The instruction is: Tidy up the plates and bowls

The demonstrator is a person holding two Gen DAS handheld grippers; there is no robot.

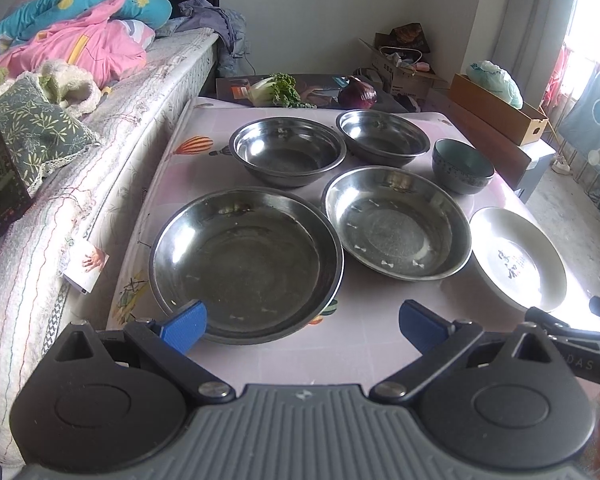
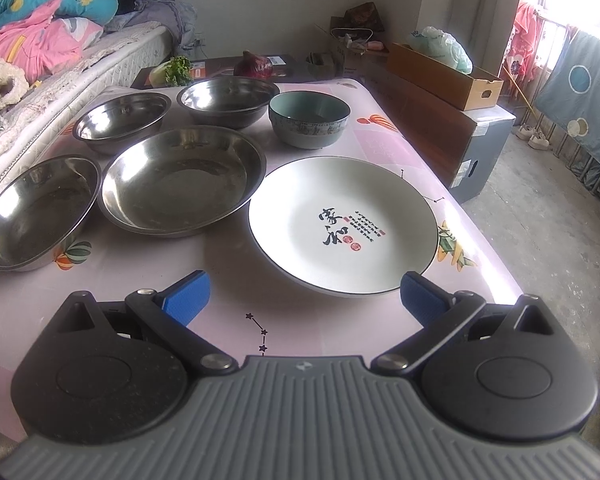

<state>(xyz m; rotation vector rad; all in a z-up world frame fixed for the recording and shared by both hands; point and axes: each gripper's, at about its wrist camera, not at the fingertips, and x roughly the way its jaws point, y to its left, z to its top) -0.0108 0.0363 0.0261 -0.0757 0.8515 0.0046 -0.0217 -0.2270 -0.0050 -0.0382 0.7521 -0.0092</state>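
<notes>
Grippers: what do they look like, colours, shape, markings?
Both match: left gripper and right gripper have ribbed blue pads on black linkage arms with silver pivot bolts, two round black housings, and a ribbed grey centre plate with a small white logo. No cables or sleeves show.

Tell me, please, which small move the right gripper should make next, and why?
Probably ease the right gripper forward onto the white plate: its jaws are open and empty, and the plate's near rim lies just ahead between them.
</notes>
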